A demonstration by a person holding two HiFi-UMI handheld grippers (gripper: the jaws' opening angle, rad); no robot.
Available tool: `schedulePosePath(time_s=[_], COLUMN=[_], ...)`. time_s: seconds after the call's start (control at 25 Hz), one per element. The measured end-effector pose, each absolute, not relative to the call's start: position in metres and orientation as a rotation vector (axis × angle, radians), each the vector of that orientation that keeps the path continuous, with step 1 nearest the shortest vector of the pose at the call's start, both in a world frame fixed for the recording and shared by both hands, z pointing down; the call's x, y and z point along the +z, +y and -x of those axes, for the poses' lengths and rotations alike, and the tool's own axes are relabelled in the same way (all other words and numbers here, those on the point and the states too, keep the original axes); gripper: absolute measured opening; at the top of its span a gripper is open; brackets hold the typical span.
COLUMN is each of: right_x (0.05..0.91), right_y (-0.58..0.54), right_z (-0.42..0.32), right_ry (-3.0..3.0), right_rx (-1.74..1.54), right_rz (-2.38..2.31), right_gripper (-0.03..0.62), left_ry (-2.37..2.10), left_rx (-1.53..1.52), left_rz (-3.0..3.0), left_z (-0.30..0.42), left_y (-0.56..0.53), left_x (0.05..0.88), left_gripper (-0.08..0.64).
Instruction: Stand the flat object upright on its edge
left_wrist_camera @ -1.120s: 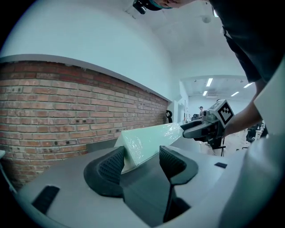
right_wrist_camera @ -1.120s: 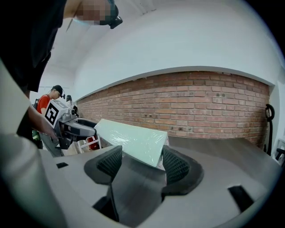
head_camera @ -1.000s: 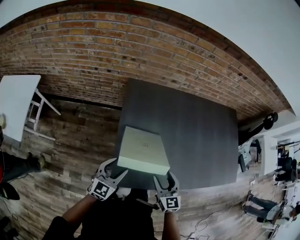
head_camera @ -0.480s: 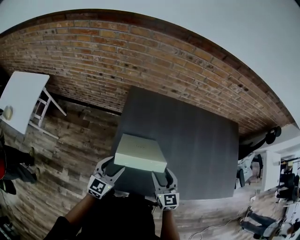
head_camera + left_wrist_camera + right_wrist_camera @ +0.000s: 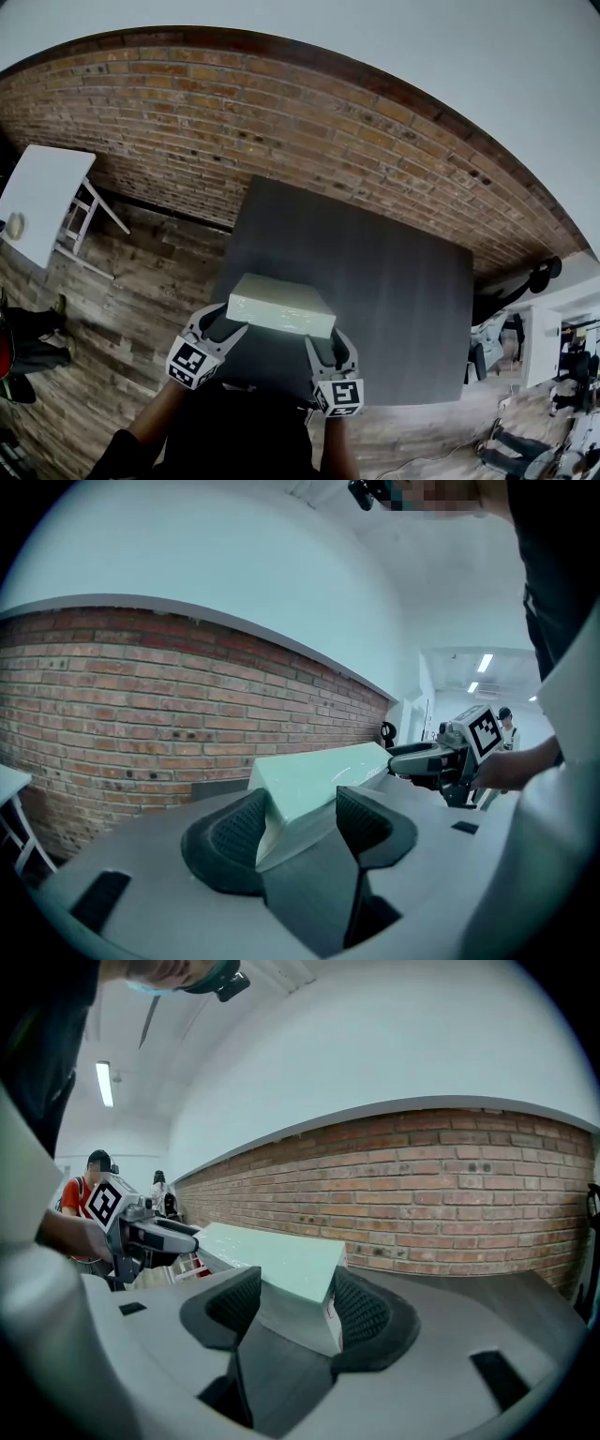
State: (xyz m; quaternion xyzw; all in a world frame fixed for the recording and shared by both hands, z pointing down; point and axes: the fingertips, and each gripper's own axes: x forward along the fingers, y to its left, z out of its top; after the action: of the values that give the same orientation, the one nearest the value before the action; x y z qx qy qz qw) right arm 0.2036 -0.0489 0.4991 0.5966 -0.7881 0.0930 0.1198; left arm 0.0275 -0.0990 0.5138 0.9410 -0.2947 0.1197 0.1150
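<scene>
A pale green flat box [image 5: 281,305], seen from above, is held over the near left part of a dark grey worktop [image 5: 403,281]. A brick wall [image 5: 234,112] stands behind it.

My left gripper [image 5: 302,810] has its jaws set wide and clamped on the box's left end. My right gripper [image 5: 295,1290] has its jaws just as wide, pressed on the right end.

The box's long axis runs left to right, from one gripper across to the other. Its broad face slopes, tipped partway between flat and upright, and one long narrow side is turned toward me. I cannot tell whether its lower edge touches the worktop.

I judge the box stiff and light, with smooth faces that might slide against my pads. A hold at both short ends, as now, seems best, because it lets the box turn about its long axis. The narrow edge looks like a small footing, so it may topple once it is let go.
</scene>
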Motion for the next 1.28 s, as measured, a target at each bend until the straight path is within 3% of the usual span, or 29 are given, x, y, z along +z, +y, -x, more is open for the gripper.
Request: schedulePosePath(time_s=[0.56,1.28], right_x=[0.484,0.501], right_y=[-0.071,-0.101], right_z=[-0.262,-0.273], right_ry=[-2.265,-2.235], right_rx=[0.556,0.702], right_rz=[-1.74,-1.723], right_gripper=[0.247,0.244], left_ry=[-0.79,-0.761], left_rx=[0.47,0.526], left_rz=[-2.593,-2.523], left_z=[-0.084,-0.093], left_y=[-0.124,-0.154], left_x=[0.495,0.511], left_gripper=[0.242,0.242])
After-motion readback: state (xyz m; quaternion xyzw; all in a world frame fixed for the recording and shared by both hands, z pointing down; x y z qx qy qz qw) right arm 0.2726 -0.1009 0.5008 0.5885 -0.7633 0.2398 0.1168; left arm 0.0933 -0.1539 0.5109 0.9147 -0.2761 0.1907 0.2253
